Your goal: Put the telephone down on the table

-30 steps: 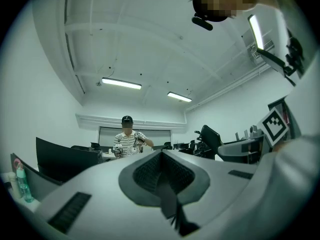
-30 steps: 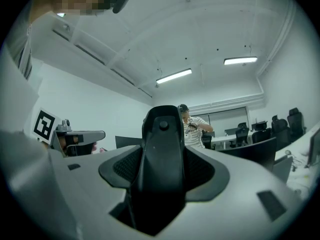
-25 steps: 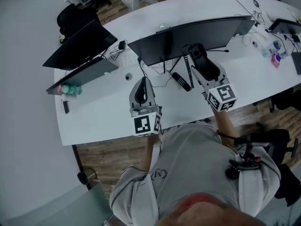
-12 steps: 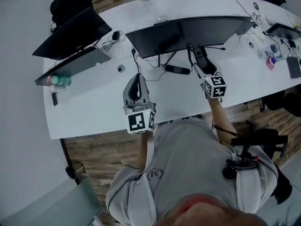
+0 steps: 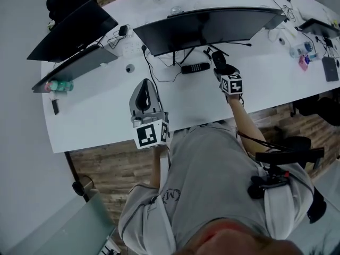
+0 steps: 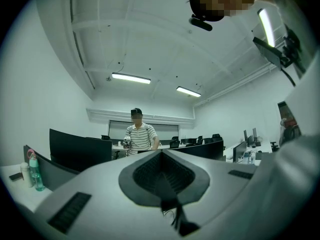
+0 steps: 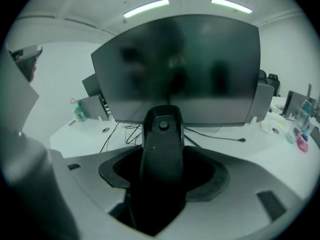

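My right gripper [image 5: 219, 64] is shut on a black telephone [image 7: 161, 149], which stands up between its jaws with a round button near its top. In the head view the telephone [image 5: 218, 58] sits low over the white table [image 5: 106, 121], just in front of the wide curved monitor [image 5: 207, 28]. I cannot tell whether it touches the table. My left gripper [image 5: 144, 86] hangs above the table's near edge with its jaws together and nothing in them; in the left gripper view it [image 6: 161, 156] points level across the room.
A black keypad handset [image 5: 195, 67] lies by the monitor's stand among cables. Two more dark monitors [image 5: 71, 28] stand at the left, with a bottle [image 5: 59, 85] beside them. Bottles and small items [image 5: 304, 52] are at the right. A person [image 6: 139, 136] stands across the room.
My right gripper has come down with the telephone, from high in front of the monitor to close above the table. The left gripper has shifted only slightly.
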Motion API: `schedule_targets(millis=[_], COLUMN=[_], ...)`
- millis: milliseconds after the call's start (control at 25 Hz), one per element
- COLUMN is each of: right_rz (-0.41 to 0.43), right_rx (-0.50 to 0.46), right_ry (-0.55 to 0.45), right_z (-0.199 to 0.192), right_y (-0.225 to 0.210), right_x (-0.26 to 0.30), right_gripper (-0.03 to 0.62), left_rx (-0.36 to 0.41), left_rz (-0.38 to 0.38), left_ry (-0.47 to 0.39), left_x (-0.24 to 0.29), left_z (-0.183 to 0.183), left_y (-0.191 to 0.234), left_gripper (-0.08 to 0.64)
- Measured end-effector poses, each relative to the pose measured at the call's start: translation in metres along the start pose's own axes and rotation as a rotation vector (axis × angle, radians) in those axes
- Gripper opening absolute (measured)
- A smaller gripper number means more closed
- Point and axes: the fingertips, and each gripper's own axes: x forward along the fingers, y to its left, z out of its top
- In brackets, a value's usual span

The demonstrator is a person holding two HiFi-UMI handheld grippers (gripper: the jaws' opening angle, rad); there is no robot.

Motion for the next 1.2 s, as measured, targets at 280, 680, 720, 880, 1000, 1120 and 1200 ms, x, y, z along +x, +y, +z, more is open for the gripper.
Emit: schedule_targets(millis=[280, 680, 720, 880, 1000, 1120, 1200], right_rz=[-0.006, -0.052, -0.052, -0.058, -0.056, -0.050, -0.061], right_rx=[0.025, -0.001, -0.007, 0.004, -0.048, -0.042, -0.011], right_ry=[0.172, 0.378, 0.391, 0.443, 0.507, 0.545, 0.527], right_z=[-0.069, -0.143, -0.147, -0.163, -0.182, -0.199, -0.196], right_y=[-0.004, -0.021, -0.021, -0.019, -0.023, -0.022, -0.020], right_x=[0.033, 0.060, 0.063, 0.073, 0.073, 0.079, 0.086], right_gripper=[0.279, 0.279, 0.279, 0.279, 0.279, 0.279, 0.279], left_rx=[0.002, 0.004, 0.004, 0.014, 0.010, 0.020, 0.032], left_rz=[0.028, 0.065, 0.068, 0.076, 0.078, 0.076, 0.075], left_ry=[0.025, 0.059, 0.058, 0.066, 0.078, 0.088, 0.087], left_x=[-0.008, -0.021, -0.022, -0.026, -0.030, -0.033, -0.034], left_z=[-0.007, -0.017, -0.016, -0.017, -0.020, -0.020, -0.020], left_y=[0.006, 0.016, 0.018, 0.023, 0.019, 0.019, 0.020], left_gripper=[0.004, 0.005, 0.003, 0.005, 0.003, 0.003, 0.003])
